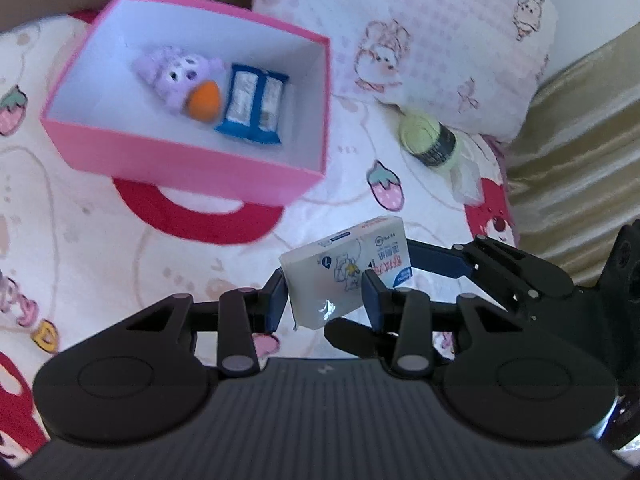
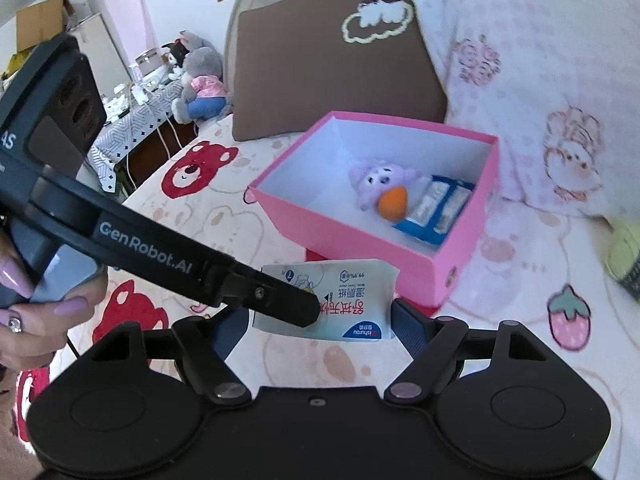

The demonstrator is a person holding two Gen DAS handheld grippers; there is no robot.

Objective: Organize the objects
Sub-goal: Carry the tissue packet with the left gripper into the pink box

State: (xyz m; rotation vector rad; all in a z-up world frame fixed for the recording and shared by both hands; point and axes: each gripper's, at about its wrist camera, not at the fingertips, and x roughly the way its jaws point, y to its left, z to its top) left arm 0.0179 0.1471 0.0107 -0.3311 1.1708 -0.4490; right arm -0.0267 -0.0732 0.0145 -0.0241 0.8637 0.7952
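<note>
I see a pink box (image 1: 120, 140), white inside, holding a lilac plush toy (image 1: 180, 76) with an orange beak and a blue snack packet (image 1: 252, 104). The bedsheet (image 1: 100, 260) is cream with red bears and pink strawberries. The tissue pack (image 1: 344, 272) is white with red lettering.

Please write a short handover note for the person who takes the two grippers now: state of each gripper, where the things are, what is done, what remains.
Left gripper: shut on the tissue pack, held above the bedspread.
Right gripper: its fingers stand at both ends of the same pack; whether they press on it I cannot tell.
Pink box: open, on the bed, ahead of both grippers.
Done: purple plush toy and blue snack packet lie inside the box.
Left: the pack is not yet in the box. A yellow-green bottle lies on the bed by the pillow; it probably goes in as well.
</note>
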